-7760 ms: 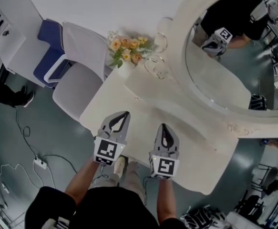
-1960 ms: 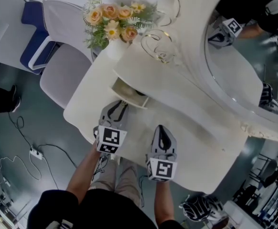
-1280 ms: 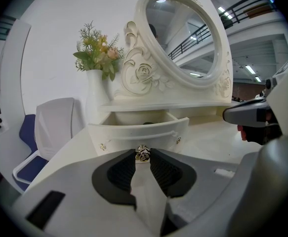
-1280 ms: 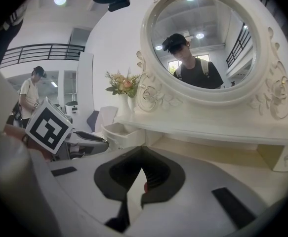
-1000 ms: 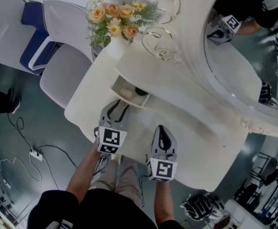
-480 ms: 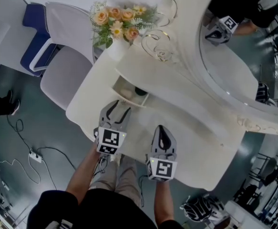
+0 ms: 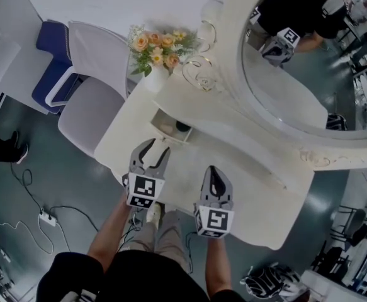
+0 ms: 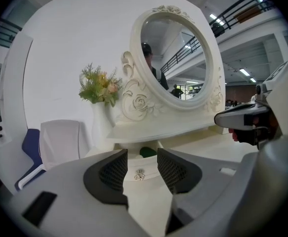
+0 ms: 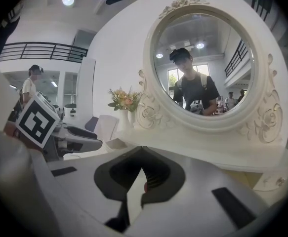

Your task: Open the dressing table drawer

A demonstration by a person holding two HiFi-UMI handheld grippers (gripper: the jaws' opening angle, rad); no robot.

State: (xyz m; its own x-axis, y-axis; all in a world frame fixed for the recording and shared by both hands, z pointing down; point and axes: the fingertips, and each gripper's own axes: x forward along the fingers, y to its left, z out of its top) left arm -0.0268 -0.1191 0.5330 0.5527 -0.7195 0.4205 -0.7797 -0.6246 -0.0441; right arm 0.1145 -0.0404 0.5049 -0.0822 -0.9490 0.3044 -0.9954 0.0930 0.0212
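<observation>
The dressing table drawer (image 7: 170, 126) stands pulled out from under the raised shelf at the left end of the dressing table (image 7: 249, 190), below the big oval mirror (image 7: 287, 68). Inside it lies a dark green thing (image 7: 182, 128) (too small to name). The drawer's cream front carries a small silvery knob (image 8: 140, 175).

The left gripper (image 7: 153, 151) hangs over the pale surface just in front of the drawer and points at it. Its fingers (image 8: 115, 171) have just been opening and now stand wide apart. The knob shows in the gap between them, farther off, and the pads touch neither it nor anything else.

The right gripper (image 7: 214, 169) hovers beside the left one, nearer the middle of the surface. Its fingers (image 9: 159, 174) are drawn together with the tips meeting, and they have hold of nothing.

A bunch of peach and yellow flowers in a white vase (image 7: 156, 49) stands at the table's far left corner, next to the mirror's carved frame. A pale chair (image 7: 95, 90) sits on the floor beyond that corner.
</observation>
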